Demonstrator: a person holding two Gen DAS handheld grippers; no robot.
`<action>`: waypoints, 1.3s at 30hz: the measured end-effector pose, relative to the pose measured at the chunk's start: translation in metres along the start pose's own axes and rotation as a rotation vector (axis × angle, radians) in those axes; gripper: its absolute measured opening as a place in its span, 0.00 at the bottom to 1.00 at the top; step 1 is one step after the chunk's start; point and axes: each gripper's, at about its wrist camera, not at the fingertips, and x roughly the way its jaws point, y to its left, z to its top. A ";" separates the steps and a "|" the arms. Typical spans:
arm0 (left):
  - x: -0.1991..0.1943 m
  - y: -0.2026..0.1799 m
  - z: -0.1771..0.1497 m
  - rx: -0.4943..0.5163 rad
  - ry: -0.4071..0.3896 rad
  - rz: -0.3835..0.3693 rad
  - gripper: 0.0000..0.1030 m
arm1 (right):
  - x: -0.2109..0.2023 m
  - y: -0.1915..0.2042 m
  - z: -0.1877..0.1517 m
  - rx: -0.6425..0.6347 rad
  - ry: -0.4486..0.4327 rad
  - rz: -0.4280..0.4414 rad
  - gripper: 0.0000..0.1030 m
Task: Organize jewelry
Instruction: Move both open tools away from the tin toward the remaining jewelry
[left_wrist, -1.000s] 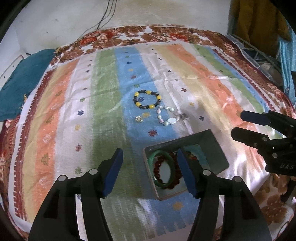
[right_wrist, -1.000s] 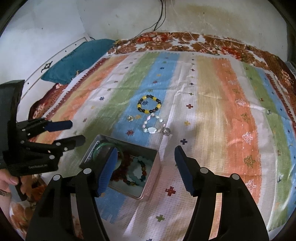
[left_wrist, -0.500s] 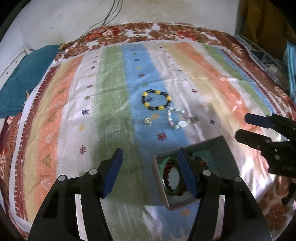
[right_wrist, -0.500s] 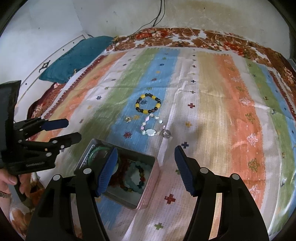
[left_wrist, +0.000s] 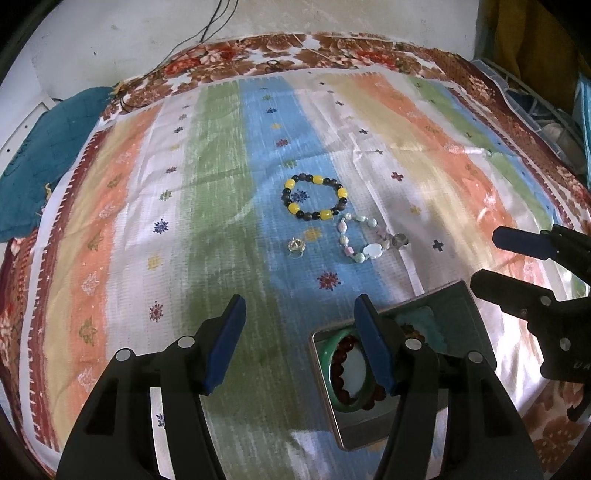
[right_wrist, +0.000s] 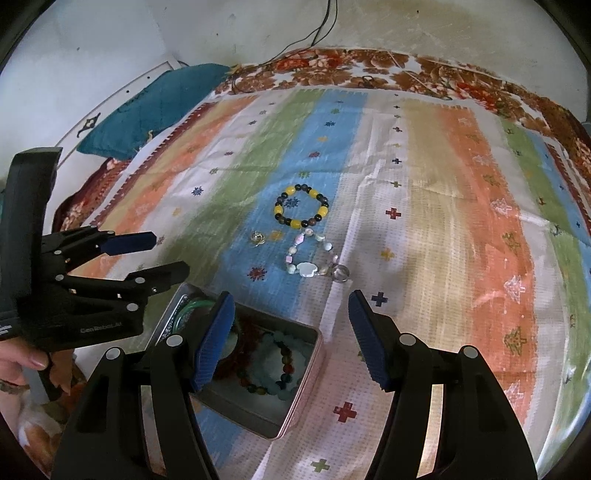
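While both of my grippers hang over the striped cloth (right_wrist: 443, 221), the left gripper (left_wrist: 299, 343) and right gripper (right_wrist: 291, 336) each have their fingers apart, nothing between them. Nearest me sits the metal tin (right_wrist: 295, 398), already holding bracelets. Farther out on the blue stripe lie a pale bead bracelet (right_wrist: 310, 256) and a small ring (left_wrist: 296, 246), then the yellow-and-black bracelet (left_wrist: 314, 199).

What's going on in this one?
A person holds a gripper in each hand over a striped cloth. Both the left gripper and right gripper are open and empty. A tin already holds several bracelets. A yellow-and-black bracelet, a pale bead bracelet and a small ring lie loose.
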 end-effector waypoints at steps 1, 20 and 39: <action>-0.001 0.000 0.001 0.000 -0.005 0.000 0.59 | 0.000 0.000 0.001 0.002 0.000 0.002 0.62; 0.014 0.012 0.020 -0.032 -0.009 -0.025 0.59 | 0.021 -0.006 0.012 -0.013 0.030 -0.029 0.62; 0.045 0.010 0.032 0.033 0.023 0.022 0.60 | 0.051 -0.027 0.024 0.013 0.073 0.004 0.62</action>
